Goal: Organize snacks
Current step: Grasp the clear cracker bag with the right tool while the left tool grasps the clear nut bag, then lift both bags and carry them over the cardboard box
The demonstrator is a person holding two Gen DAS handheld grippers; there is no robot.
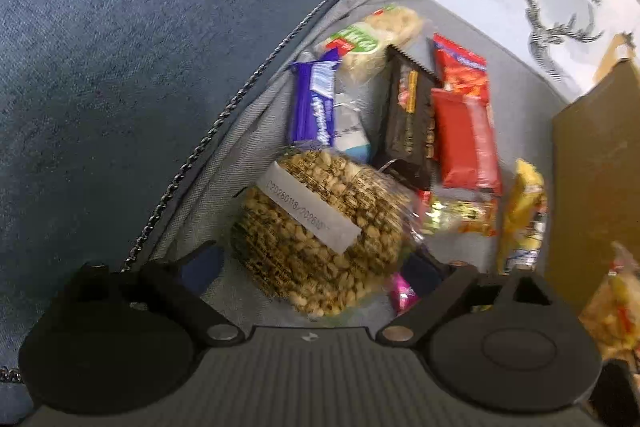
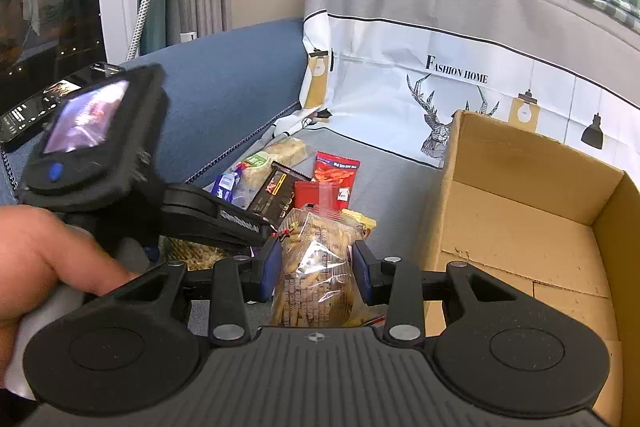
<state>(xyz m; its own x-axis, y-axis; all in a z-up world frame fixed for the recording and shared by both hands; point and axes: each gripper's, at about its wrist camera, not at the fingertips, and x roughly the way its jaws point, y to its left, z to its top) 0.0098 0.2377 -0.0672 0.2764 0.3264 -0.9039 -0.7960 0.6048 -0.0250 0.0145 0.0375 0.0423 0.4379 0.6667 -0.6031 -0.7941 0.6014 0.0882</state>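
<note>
Gripping a clear biscuit packet [image 2: 316, 267] in my right gripper [image 2: 316, 263] beside the empty cardboard box [image 2: 520, 211]; left gripper [image 1: 320, 267] is hovering open over the blurred peanut pack [image 1: 320, 227].

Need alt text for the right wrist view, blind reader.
The right tongs grip a clear packet of biscuits above a grey cloth, beside an open cardboard box. To the left, a hand holds the left tongs over a snack pile.
</note>
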